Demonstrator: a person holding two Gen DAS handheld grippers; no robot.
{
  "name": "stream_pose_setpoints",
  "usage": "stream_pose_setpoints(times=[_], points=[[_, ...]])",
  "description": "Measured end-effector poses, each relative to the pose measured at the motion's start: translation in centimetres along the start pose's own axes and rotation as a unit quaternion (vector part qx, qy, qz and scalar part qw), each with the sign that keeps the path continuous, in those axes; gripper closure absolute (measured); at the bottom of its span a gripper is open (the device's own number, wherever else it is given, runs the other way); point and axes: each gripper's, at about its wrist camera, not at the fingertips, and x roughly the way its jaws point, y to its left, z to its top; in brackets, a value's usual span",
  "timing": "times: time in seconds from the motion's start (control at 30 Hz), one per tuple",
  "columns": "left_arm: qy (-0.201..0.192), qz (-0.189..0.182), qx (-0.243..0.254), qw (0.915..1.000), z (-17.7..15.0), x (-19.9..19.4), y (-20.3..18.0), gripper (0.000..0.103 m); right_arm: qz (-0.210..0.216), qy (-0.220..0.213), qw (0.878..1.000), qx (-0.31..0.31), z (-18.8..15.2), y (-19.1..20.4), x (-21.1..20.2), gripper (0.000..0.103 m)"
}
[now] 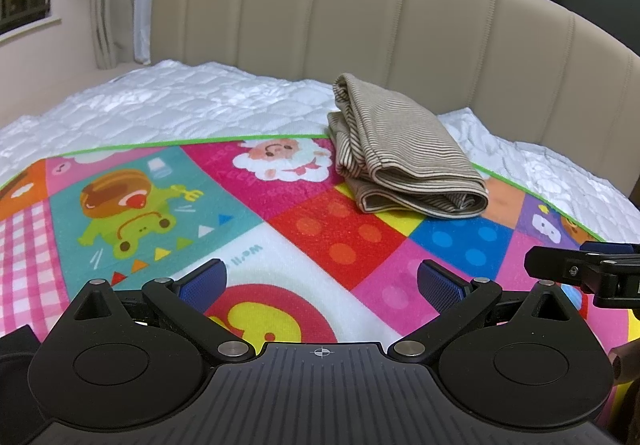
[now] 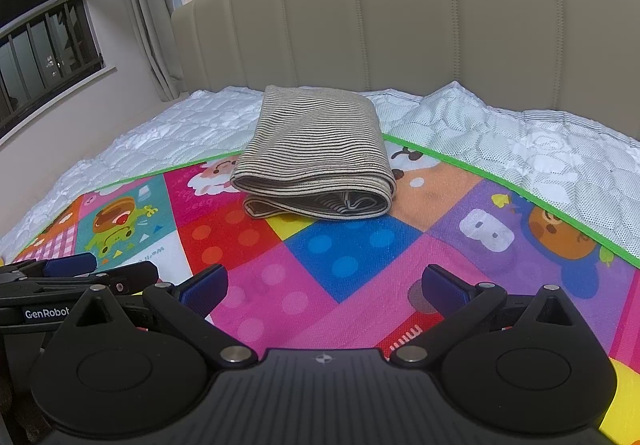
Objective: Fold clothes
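With the left claw (image 1: 320, 283) and the right claw (image 2: 325, 285) both spread apart, empty and low over the colourful mat (image 2: 352, 257), the striped garment (image 2: 316, 161) lying folded at the mat's far edge looks done, so withdraw cleanly without snagging it.

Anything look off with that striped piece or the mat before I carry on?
Nothing stands out. The striped garment lies folded in a fairly tidy bundle at the far edge of the colourful mat, partly overhanging onto the white quilt. Left gripper and right gripper are both open and empty.
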Motion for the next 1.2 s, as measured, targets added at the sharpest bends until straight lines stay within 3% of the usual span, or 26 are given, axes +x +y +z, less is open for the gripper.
stream_pose_setpoints(times=[1.2], points=[[-0.001,-0.002,0.001,1.0000,0.04,-0.06,0.03,0.000,0.003,0.001,1.000,0.004,0.11,-0.26,0.03,0.000]])
